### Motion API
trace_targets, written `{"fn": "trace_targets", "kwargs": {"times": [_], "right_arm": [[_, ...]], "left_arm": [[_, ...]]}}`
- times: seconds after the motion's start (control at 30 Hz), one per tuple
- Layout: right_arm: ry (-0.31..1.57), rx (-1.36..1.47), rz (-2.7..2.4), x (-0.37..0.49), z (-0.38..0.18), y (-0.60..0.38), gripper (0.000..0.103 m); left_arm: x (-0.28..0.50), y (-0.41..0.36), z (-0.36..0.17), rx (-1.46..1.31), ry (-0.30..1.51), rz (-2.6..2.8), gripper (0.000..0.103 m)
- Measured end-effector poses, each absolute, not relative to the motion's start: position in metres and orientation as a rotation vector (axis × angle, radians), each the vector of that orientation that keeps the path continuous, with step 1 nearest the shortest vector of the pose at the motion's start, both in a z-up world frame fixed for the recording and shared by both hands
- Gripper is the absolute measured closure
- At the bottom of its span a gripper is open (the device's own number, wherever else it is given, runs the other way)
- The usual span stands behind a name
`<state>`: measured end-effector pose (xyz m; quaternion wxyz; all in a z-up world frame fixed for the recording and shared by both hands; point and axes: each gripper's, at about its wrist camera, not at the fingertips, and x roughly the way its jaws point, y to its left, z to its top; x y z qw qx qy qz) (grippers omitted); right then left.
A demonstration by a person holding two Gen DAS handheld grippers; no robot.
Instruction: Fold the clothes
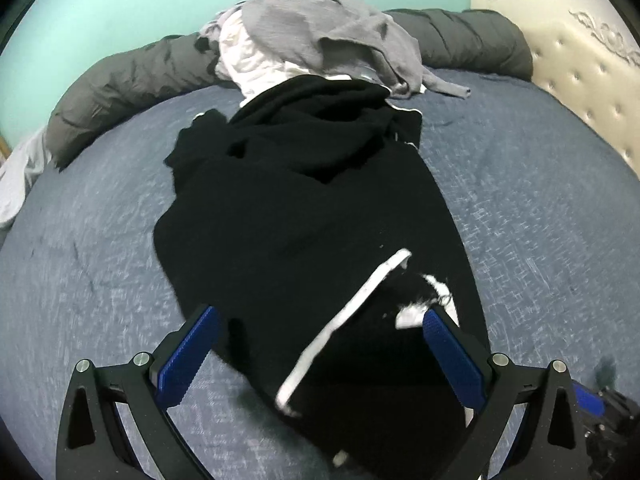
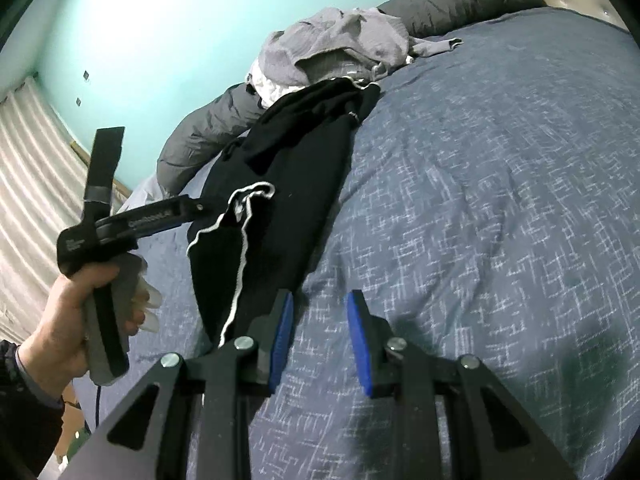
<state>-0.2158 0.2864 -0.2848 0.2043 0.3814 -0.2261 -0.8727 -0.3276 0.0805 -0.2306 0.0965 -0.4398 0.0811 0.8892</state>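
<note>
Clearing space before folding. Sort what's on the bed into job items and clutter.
Job:
black garment
grey garment
white garment
left gripper
right gripper

Lying about:
dark duvet roll
headboard
curtain

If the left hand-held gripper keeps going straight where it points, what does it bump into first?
Probably the black garment with white trim: the left hand-held gripper stands open right above it, angled down toward the bed.
</note>
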Motion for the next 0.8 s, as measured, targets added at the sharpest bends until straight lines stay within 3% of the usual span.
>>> {"fn": "trace_targets", "kwargs": {"times": [0.17, 0.33, 0.5, 0.57, 0.63, 0.7, 0.8], "right_arm": [[-0.645, 1.052, -2.430, -0.220, -0.283, 0.288, 0.075], [-0.661, 1.048, -2.421, -0.223, -0.283, 0.290, 0.075], [-0.665, 1.049, -2.420, -0.223, -0.284, 0.290, 0.075], [-0.669, 1.049, -2.421, -0.223, -0.284, 0.291, 0.075], [-0.676, 1.048, -2.422, -0.223, -0.284, 0.292, 0.075], [-0.676, 1.049, -2.423, -0.224, -0.284, 0.291, 0.075], [-0.667, 1.044, -2.423, -0.224, -0.284, 0.289, 0.075]], "left_arm": [[-0.342, 0.091, -0.243, -1.338, 0.265, 2.613, 0.000], [-0.352, 0.097, -0.252, -1.347, 0.281, 2.589, 0.013], [-0.355, 0.100, -0.255, -1.350, 0.292, 2.567, 0.049], [-0.356, 0.097, -0.255, -1.356, 0.272, 2.560, 0.056], [-0.356, 0.091, -0.254, -1.358, 0.254, 2.557, 0.070], [-0.354, 0.083, -0.250, -1.346, 0.261, 2.565, 0.094], [-0.345, 0.069, -0.240, -1.322, 0.265, 2.573, 0.095]]}}
